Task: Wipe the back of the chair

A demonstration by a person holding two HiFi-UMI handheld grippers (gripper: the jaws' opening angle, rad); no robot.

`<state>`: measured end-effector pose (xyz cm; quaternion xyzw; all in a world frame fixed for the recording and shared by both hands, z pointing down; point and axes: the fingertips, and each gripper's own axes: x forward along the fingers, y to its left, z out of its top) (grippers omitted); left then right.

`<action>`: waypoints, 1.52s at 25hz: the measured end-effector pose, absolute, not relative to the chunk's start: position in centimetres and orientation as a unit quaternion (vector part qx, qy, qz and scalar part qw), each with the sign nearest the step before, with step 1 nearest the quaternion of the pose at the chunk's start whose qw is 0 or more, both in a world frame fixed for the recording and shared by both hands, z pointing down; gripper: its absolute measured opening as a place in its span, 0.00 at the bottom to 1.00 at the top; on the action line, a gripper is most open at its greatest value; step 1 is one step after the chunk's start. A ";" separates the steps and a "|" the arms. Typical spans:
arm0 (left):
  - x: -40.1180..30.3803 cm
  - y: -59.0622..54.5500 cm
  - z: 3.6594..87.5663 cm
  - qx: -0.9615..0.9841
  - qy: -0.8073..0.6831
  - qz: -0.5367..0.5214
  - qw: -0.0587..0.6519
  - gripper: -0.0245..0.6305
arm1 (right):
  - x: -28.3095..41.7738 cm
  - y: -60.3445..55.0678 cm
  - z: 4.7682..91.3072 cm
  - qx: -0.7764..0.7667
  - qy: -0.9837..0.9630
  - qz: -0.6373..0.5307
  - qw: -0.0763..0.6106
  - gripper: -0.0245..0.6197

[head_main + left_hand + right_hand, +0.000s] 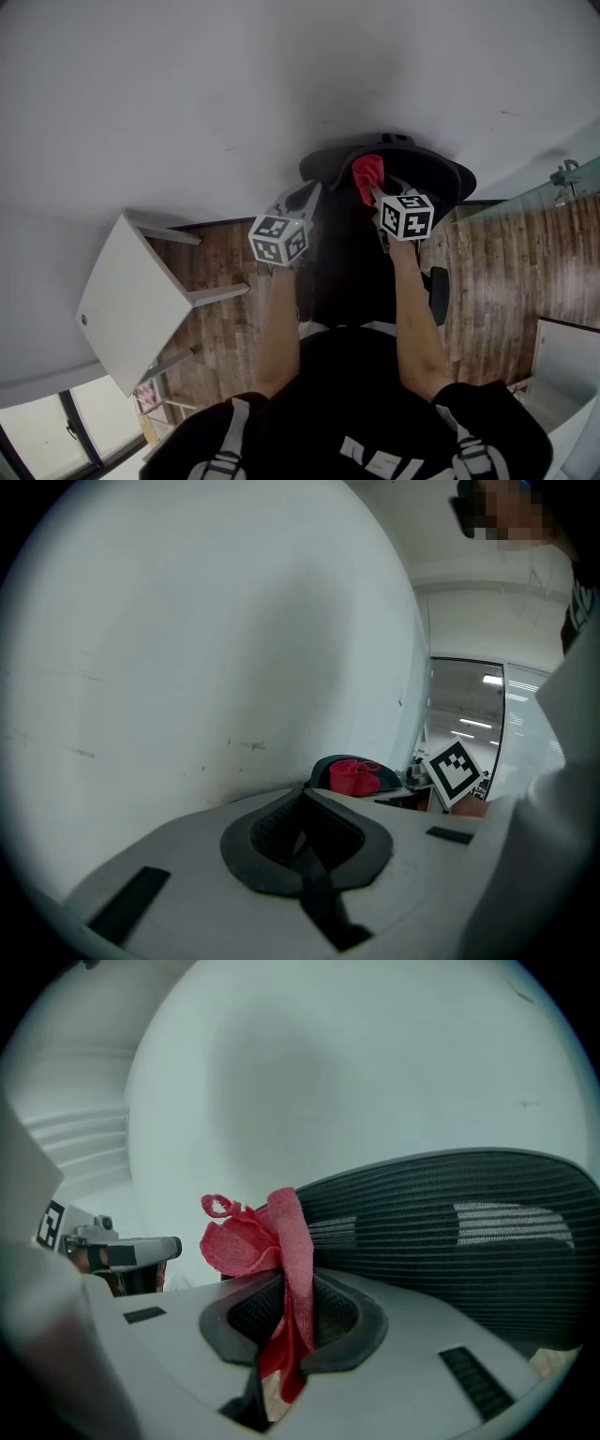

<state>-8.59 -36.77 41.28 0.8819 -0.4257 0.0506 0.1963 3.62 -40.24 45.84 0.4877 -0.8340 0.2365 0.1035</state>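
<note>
Nearest to us are our own two forearms, reaching forward over the black chair seat (352,281). The left tongs (302,195) have their dark pads pressed together with nothing between them. They hang just beside the left end of the chair back (412,169) and point toward the wall; we cannot tell whether they touch it. The right tongs (373,192) are clamped on a red cloth (367,172). In the right gripper view the cloth runs down through the closed jaws, a tail hanging below them and a loose bunch rising above. That bunch sits at the top rim of the black mesh chair back, toward its left part, and the mesh curves away to the right behind it. We cannot say how firmly the cloth bears on the mesh. Beyond the chair rises a plain white wall (281,84) with a few faint scuffs. Off to our left a white stool (131,300) stands on the wood-plank floor (225,253), well apart from the chair. To the right a glass panel (539,197) meets the wall.
</note>
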 end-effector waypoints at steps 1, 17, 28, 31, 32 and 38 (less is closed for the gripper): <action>-8.3 -36.8 41.2 0.882 -0.425 0.052 0.195 0.07 | 3.8 -40.2 45.8 0.487 -0.834 0.236 0.104 0.15; -3.7 -38.2 40.7 0.893 -0.406 0.062 0.182 0.07 | 7.8 -40.9 45.7 0.491 -0.833 0.234 0.102 0.15; -1.0 -38.3 40.7 0.900 -0.391 0.065 0.180 0.07 | 10.8 -40.8 45.8 0.513 -0.820 0.233 0.099 0.15; -0.3 -38.2 40.5 0.902 -0.388 0.064 0.178 0.07 | 11.7 -40.6 45.7 0.521 -0.815 0.236 0.096 0.15; -0.1 -38.2 40.4 0.903 -0.386 0.064 0.177 0.07 | 12.0 -40.6 45.6 0.523 -0.813 0.237 0.096 0.15; 1.2 -37.9 40.1 0.906 -0.381 0.065 0.174 0.07 | 13.6 -40.3 45.6 0.538 -0.803 0.237 0.097 0.15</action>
